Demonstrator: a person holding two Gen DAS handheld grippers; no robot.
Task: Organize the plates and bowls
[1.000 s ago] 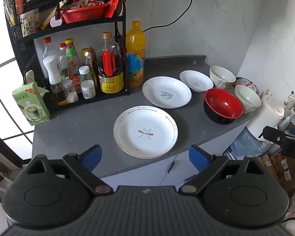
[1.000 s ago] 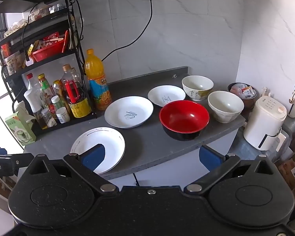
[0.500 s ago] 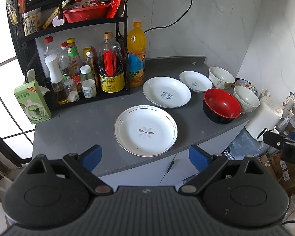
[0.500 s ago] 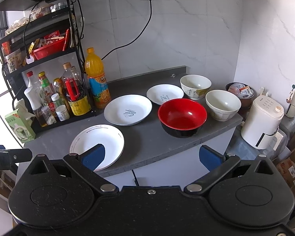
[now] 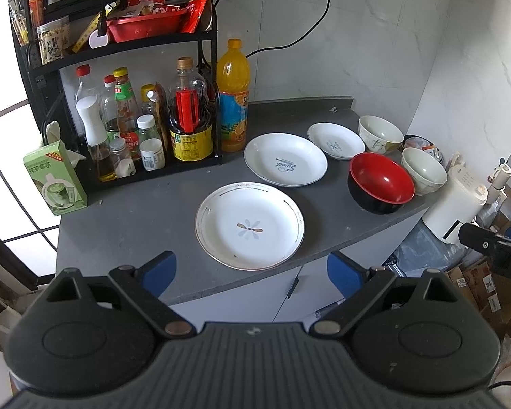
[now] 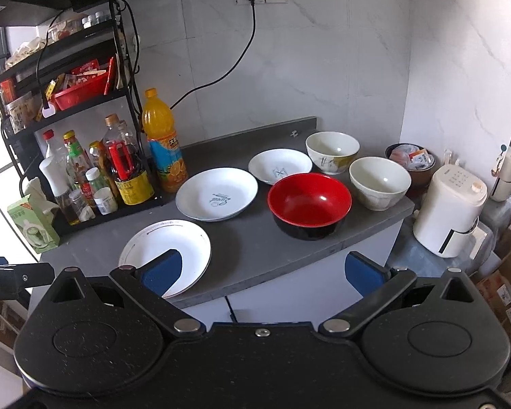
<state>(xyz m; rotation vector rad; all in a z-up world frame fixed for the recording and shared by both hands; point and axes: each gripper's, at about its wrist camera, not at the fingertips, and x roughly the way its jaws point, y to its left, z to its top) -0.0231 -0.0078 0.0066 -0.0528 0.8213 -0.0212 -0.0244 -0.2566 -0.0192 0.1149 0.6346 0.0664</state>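
Both tools hang in front of the grey tabletop [image 5: 136,211], short of its front edge, and neither touches anything. The left tool [image 5: 252,267] has its blue-padded fingers spread wide with nothing between them; the right tool [image 6: 260,269] is spread just as wide and is likewise empty.

On the tabletop, the flower plate [image 5: 249,225] lies nearest the front edge, just ahead of the left tool. Behind it and apart from it sits the larger white plate [image 5: 285,164], and the small plate [image 5: 335,141] lies beside that, toward the back wall. The red bowl [image 6: 309,205] stands upright near the front right, with a cream bowl [image 6: 380,183] just beside it at the tabletop's right end and a patterned bowl [image 6: 332,151] behind them. An orange juice bottle [image 6: 163,143] stands next to the bottle rack [image 5: 133,116] on the left.
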